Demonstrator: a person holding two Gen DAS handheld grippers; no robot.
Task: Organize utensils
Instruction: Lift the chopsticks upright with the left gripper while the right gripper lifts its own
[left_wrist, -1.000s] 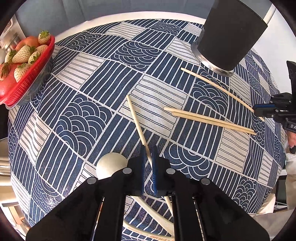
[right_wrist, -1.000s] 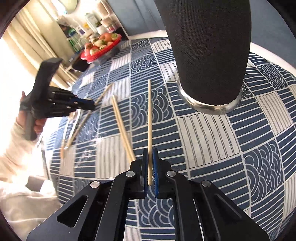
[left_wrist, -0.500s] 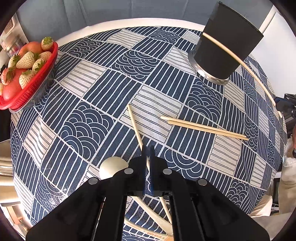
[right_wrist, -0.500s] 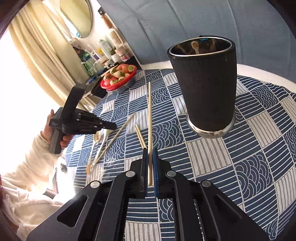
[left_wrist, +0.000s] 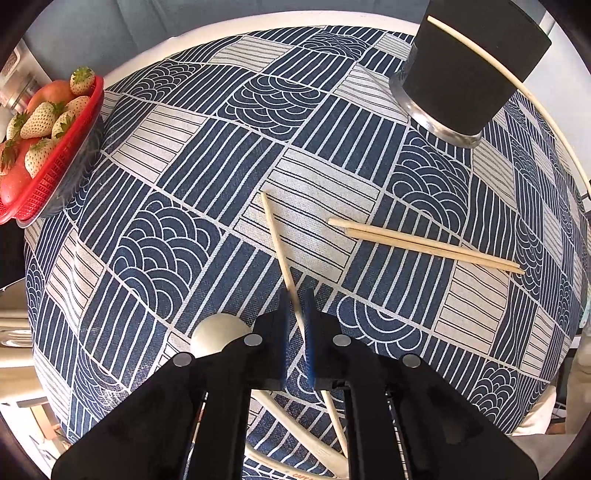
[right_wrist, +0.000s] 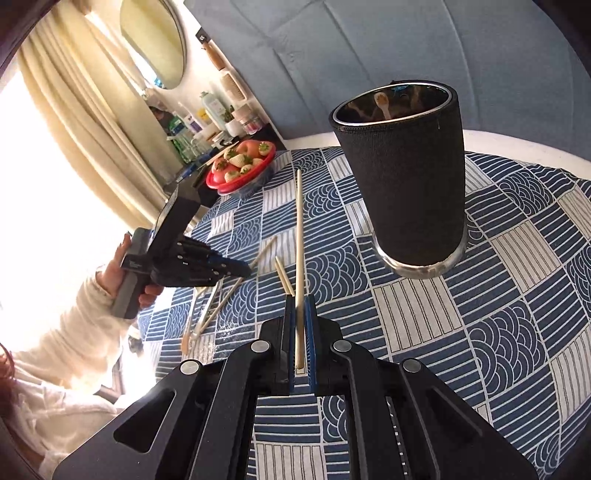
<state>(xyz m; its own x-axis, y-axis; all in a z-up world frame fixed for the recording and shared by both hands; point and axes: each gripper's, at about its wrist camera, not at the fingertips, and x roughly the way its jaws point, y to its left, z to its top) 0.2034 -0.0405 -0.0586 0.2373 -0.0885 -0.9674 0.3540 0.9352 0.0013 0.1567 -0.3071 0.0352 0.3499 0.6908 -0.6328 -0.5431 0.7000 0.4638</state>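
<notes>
Right wrist view: your right hand-held gripper (right_wrist: 300, 321) is clamped tight on 1 chopstick (right_wrist: 299, 236), gripped near its butt end so most of its length sticks out ahead, clear of the worktop (right_wrist: 517, 295). The black holder cup (right_wrist: 402, 177) stands upright just to the right, with a spoon already inside. To drop it in cleanly, I'd swing the free tip over the steel rim, tilt the stick steeper, and only let go once the tip is well below the lip; watch you don't knock the tall cup over.

Your left hand-held gripper (left_wrist: 297, 314) points steeply down over a second chopstick (left_wrist: 275, 236) lying on the cloth, its jaws nearly together around it, though whether they pinch it isn't clear. A pair of chopsticks (left_wrist: 424, 243) lies well apart to the right, waiting on the cloth
</notes>
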